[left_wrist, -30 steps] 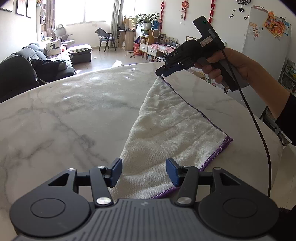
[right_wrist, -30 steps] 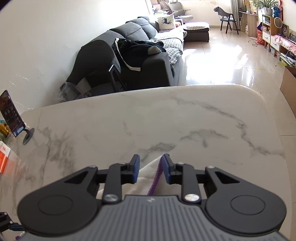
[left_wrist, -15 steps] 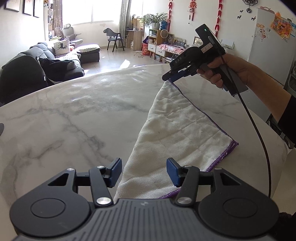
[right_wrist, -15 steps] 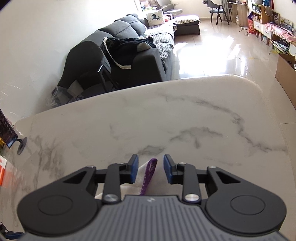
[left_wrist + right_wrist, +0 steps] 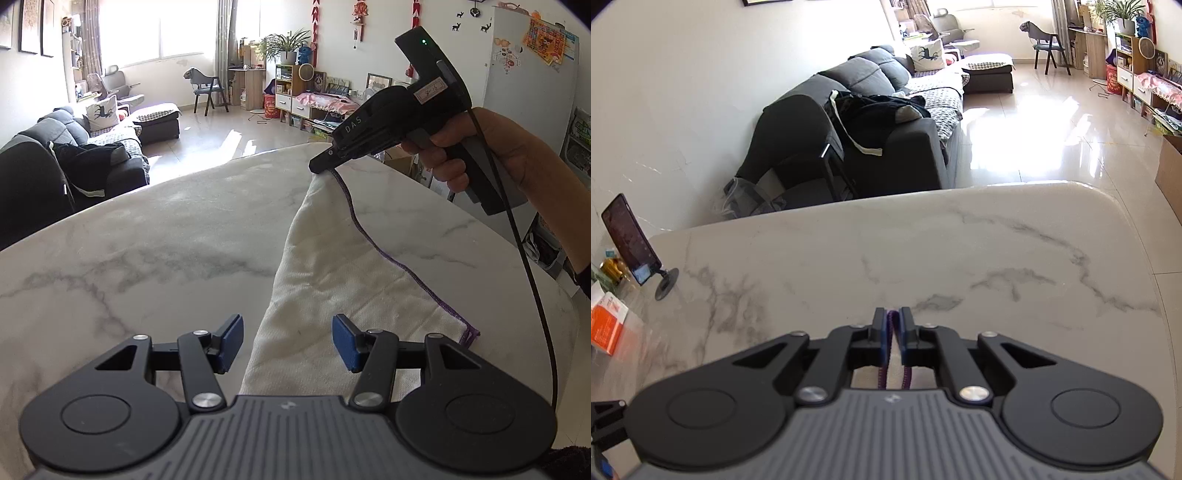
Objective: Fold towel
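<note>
A white towel (image 5: pixel 332 280) with a purple stitched edge lies on the marble table (image 5: pixel 147 258), folded into a long strip. My right gripper (image 5: pixel 323 167) is shut on the towel's far corner and lifts it off the table. In the right wrist view the towel (image 5: pixel 894 363) shows pinched between the closed fingers of that gripper (image 5: pixel 893 325). My left gripper (image 5: pixel 288 341) is open, its blue pads either side of the towel's near end, low over the table.
A phone on a stand (image 5: pixel 631 243) and an orange box (image 5: pixel 605 326) sit at the table's left end. A dark sofa (image 5: pixel 857 140) stands beyond the table's far edge. The table's right edge (image 5: pixel 554 280) is close to the towel.
My right gripper has closed on the towel's far corner and raised it. The left gripper stayed open and moved a little closer over the near end.
</note>
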The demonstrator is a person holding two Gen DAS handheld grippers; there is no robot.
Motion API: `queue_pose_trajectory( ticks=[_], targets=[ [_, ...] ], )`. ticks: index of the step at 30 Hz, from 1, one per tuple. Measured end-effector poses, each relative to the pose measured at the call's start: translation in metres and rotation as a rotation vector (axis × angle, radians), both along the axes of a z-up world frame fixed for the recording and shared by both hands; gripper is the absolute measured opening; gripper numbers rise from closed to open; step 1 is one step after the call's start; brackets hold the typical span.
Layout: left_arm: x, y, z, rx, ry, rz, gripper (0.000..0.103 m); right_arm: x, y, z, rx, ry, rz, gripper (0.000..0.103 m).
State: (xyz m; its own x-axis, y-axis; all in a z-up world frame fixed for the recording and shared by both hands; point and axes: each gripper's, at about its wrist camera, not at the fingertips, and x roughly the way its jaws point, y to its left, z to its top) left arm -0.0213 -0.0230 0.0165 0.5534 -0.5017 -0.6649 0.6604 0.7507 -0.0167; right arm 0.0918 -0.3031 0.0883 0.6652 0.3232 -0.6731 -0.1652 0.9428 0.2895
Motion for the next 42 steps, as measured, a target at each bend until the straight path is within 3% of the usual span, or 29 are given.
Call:
queue_pose_trajectory(
  ticks=[10, 19, 21, 23, 25, 26, 28, 34, 42],
  targets=[
    [0.053, -0.062, -0.005, -0.008, -0.059, -0.075, 0.054, -0.028, 0.019, 0.026, 0.0, -0.047, 0.075, 0.007],
    [0.07, -0.073, -0.013, -0.06, -0.088, -0.153, 0.05, -0.05, 0.029, 0.041, 0.013, -0.073, 0.148, 0.007],
    [0.071, -0.071, -0.015, -0.074, -0.088, -0.169, 0.044, -0.053, 0.03, 0.042, 0.025, -0.072, 0.16, 0.008],
    [0.072, -0.07, -0.017, -0.088, -0.088, -0.185, 0.011, -0.055, 0.03, 0.043, 0.038, -0.071, 0.165, 0.009],
    [0.072, -0.066, -0.018, -0.1, -0.085, -0.191, 0.006, -0.058, 0.027, 0.043, 0.053, -0.075, 0.166, 0.018],
    [0.071, -0.063, -0.019, -0.105, -0.09, -0.192, 0.005, -0.06, 0.024, 0.043, 0.062, -0.081, 0.163, 0.034],
    [0.07, -0.058, -0.02, -0.112, -0.099, -0.194, 0.005, -0.064, 0.017, 0.042, 0.08, -0.095, 0.157, 0.049],
    [0.068, -0.045, -0.015, -0.14, -0.108, -0.178, 0.005, -0.07, 0.003, 0.028, 0.075, -0.075, 0.172, 0.054],
    [0.054, -0.03, 0.002, -0.182, -0.15, -0.182, 0.005, -0.078, 0.021, -0.004, -0.003, -0.022, 0.281, 0.061]
  ],
)
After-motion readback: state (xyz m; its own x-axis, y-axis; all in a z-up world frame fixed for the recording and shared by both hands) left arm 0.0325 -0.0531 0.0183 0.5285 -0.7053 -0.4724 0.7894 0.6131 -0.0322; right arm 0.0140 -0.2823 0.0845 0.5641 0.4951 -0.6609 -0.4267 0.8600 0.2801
